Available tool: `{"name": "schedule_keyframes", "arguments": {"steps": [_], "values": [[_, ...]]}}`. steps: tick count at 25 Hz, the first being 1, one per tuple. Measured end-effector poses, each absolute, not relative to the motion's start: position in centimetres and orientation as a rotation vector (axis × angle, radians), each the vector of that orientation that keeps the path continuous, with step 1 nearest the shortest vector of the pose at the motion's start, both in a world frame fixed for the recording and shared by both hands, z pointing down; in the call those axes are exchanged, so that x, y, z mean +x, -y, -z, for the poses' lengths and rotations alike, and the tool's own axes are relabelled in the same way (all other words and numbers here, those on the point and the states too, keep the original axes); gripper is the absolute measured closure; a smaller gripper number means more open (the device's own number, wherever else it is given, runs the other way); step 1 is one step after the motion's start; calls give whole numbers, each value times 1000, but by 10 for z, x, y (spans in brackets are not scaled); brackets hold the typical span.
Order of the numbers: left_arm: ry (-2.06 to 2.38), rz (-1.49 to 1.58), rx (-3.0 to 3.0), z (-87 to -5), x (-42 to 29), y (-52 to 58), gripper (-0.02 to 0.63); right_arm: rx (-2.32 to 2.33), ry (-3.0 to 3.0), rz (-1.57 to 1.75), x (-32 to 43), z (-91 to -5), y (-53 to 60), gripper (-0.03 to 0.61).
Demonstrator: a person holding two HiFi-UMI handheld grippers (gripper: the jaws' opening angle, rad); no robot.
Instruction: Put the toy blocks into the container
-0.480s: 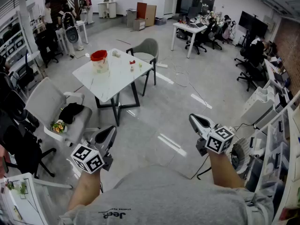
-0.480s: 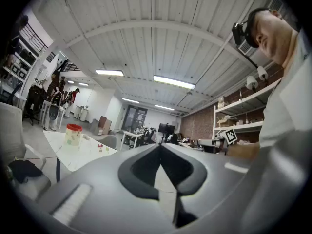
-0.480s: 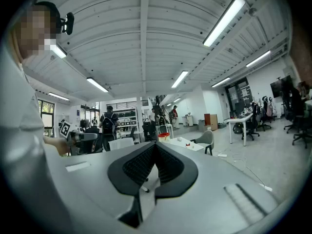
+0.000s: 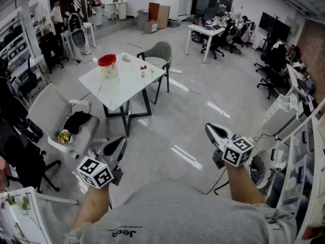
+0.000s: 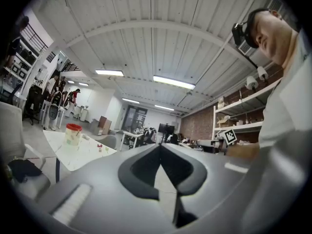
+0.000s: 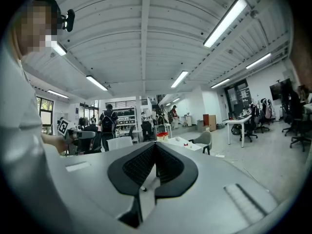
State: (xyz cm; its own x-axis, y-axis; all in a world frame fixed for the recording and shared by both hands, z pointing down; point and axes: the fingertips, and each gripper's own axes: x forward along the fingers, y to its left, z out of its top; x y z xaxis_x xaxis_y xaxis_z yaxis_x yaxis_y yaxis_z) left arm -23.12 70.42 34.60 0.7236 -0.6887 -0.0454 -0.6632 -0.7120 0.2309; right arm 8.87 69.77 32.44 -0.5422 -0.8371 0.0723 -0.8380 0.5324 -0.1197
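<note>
Both hand-held grippers were held level at the lower edge of the head view, well apart from the work area. The left gripper (image 4: 120, 143) had its jaws closed tip to tip with nothing between them. The right gripper (image 4: 211, 130) was likewise closed and empty.

The white table (image 4: 124, 93) stood in the upper left of the head view, well beyond both grippers across open floor. The container (image 4: 107, 66), with a red top, sat near the table's left side. The toy blocks (image 4: 143, 67) lay as small scattered pieces to the right of the container, apart from it and not inside it. Their shape and long axis were too small to tell.

The table lay up and slightly left of the left gripper, and further up and left of the right gripper. The left gripper was judged the nearer. An approach was required before any grasp; no block had yet been loaded.
</note>
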Motion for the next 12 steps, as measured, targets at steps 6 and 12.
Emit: {"name": "schedule_keyframes", "arguments": {"steps": [6, 12], "values": [[1084, 184, 2720, -346, -225, -706, 555, 1510, 2729, -183, 97, -327, -696, 575], [1076, 173, 2730, -344, -211, -705, 555, 1557, 2717, -132, 115, -323, -697, 575]]}}
